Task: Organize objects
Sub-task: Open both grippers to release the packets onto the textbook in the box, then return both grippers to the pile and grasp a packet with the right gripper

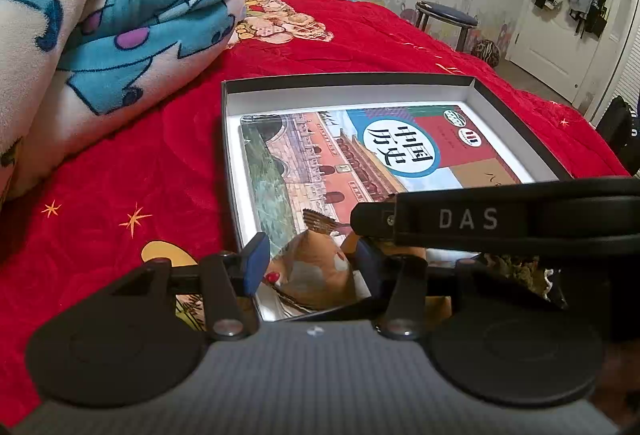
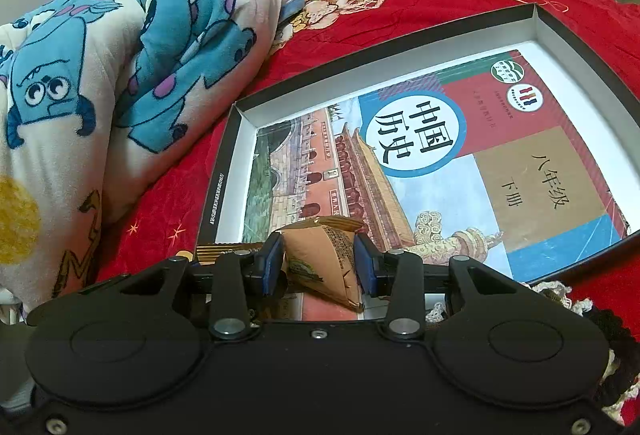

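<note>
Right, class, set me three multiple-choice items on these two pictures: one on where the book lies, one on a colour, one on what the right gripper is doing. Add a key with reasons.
1. Where does the book lie?
A. On the stool
B. Inside the shallow box
C. Under the blanket

2. What colour is the bedspread?
A. Red
B. Green
C. Grey

3. What is the right gripper doing?
A. Hanging open over nothing
B. Gripping the box rim
C. Closed on a tan snack packet

Key: 1 B, the white box walls run round the book. 2 A, red cloth with orange stars surrounds the box. 3 C, both blue pads press the packet's sides.
</note>
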